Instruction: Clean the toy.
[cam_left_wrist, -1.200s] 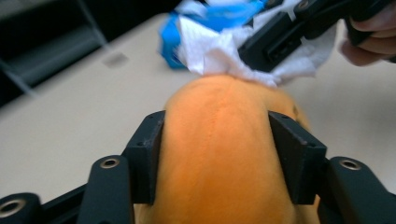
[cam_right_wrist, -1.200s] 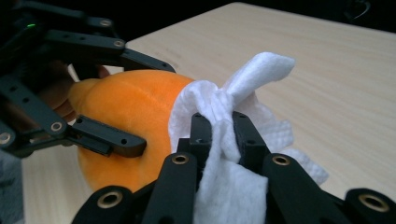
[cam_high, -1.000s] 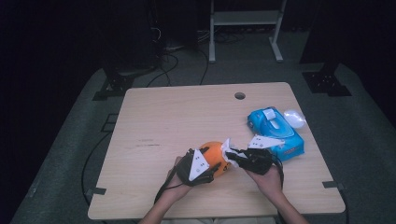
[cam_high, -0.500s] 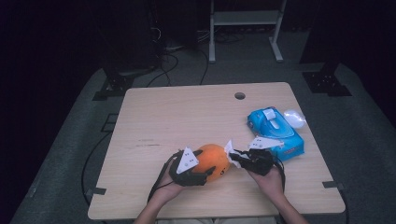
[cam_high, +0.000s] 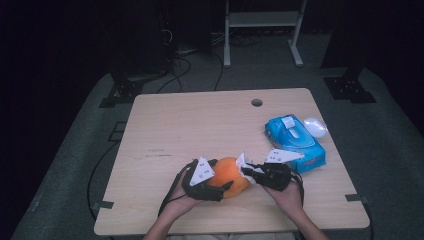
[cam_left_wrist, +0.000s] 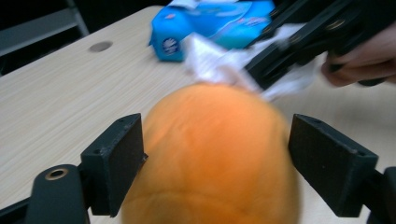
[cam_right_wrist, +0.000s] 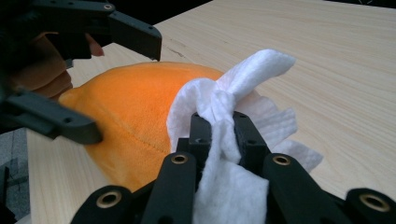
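High view: an orange plush (cam_high: 231, 176) lies near the front edge of the wooden surface (cam_high: 200, 125), between the two tools. Its long axis runs roughly left to right across the surface, slightly slanted, with the end toward the right tool a little nearer the front edge; which end is its head cannot be told.

The left tool (cam_high: 222, 186), held in the person's left hand (cam_high: 177, 202), stands with one jaw on either side of the plush. Left gripper view: the plush (cam_left_wrist: 215, 158) fills the gap between the two black jaws; the right jaw stands clear of it with a strip of surface showing between, while the left jaw sits at its flank, contact uncertain. These jaws have just been opening, spread wide with the plush between them.

The right tool (cam_high: 248, 170) is pressed together on a white wipe (cam_high: 243, 162). Right gripper view: the wipe (cam_right_wrist: 224, 140) is pinched between the jaw tips, bunched above them and trailing below, and it lies against the plush (cam_right_wrist: 130, 121) at the end nearest this tool.

A blue wipe pack (cam_high: 294, 142) lies flat toward the right edge of the surface, well apart from the plush, its white flap (cam_high: 290, 124) on top. What it holds cannot be seen. A pale crumpled piece (cam_high: 315, 127) rests just beside its far corner.
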